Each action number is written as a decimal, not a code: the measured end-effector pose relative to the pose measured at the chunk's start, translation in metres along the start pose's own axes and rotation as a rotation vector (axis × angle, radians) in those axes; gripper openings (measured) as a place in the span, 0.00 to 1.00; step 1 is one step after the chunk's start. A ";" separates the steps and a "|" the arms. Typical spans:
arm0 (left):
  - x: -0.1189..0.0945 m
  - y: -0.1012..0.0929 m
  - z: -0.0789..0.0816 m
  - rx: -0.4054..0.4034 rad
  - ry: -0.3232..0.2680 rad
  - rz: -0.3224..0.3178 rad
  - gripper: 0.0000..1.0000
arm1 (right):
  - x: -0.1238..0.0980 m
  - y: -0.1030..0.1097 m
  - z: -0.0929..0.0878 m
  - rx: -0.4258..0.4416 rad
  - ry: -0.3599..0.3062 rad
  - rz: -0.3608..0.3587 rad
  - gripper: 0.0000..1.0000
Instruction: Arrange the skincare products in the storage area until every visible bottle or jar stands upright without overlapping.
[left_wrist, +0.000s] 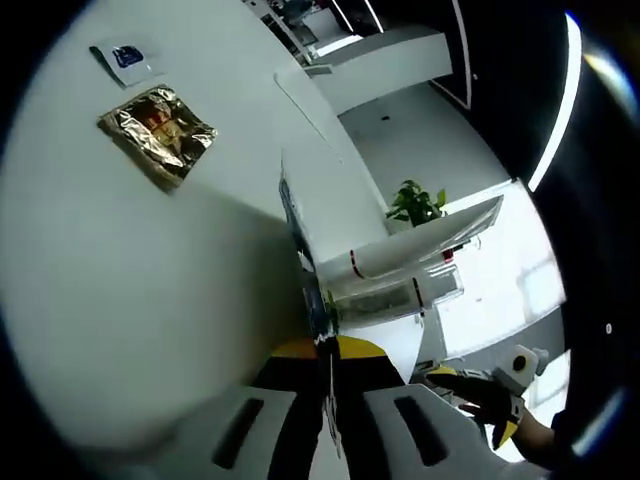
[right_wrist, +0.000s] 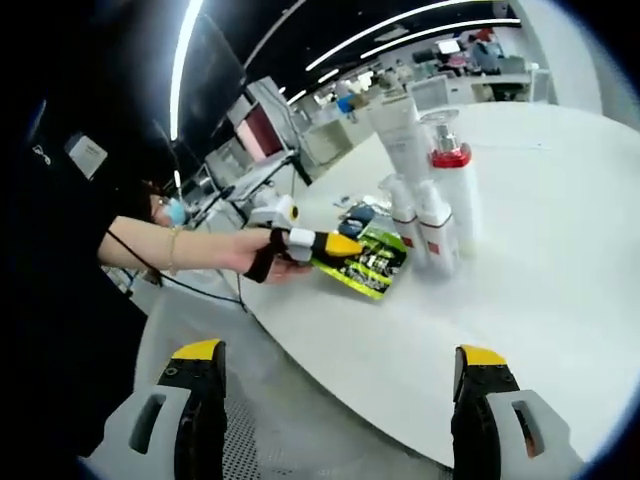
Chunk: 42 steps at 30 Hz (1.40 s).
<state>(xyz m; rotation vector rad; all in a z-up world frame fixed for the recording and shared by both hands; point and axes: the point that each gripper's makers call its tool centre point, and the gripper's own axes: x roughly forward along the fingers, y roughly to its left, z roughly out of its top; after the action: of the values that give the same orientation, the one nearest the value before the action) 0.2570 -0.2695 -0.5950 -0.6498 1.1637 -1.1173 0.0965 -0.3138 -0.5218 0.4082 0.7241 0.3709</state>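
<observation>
My left gripper (left_wrist: 328, 400) is shut on a flat green sachet (left_wrist: 308, 262), seen edge-on between the jaws. In the right gripper view a person's hand holds that left gripper (right_wrist: 340, 246) over the near edge of the white round table (right_wrist: 560, 300), with the green sachet (right_wrist: 368, 262) in its jaws. Just beyond it two small white bottles (right_wrist: 420, 228) stand upright, with a red-collared bottle (right_wrist: 450, 165) and a tall white tube (right_wrist: 400, 135) behind them. White tubes with red bands (left_wrist: 400, 270) show past the sachet. My right gripper (right_wrist: 340, 355) is open and holds nothing, short of the table edge.
A gold foil sachet (left_wrist: 158, 130) and a small white sachet with a blue label (left_wrist: 125, 58) lie flat on the table. A dark packet (right_wrist: 355, 215) lies behind the green one. My right gripper (left_wrist: 495, 395) shows at lower right. A potted plant (left_wrist: 415, 203) stands beyond the table.
</observation>
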 end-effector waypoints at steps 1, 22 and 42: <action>0.000 0.001 0.000 -0.003 -0.001 0.005 0.00 | 0.000 0.000 0.000 0.003 -0.002 0.000 0.99; -0.001 0.005 0.009 0.128 0.002 0.098 0.13 | 0.000 -0.001 -0.002 0.012 0.000 0.001 0.99; -0.007 0.012 0.021 0.335 0.017 0.191 0.30 | 0.001 -0.001 -0.003 0.008 0.006 0.007 0.99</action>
<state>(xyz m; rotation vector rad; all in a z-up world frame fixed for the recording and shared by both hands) 0.2808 -0.2614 -0.5957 -0.2655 0.9997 -1.1220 0.0954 -0.3136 -0.5246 0.4176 0.7308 0.3759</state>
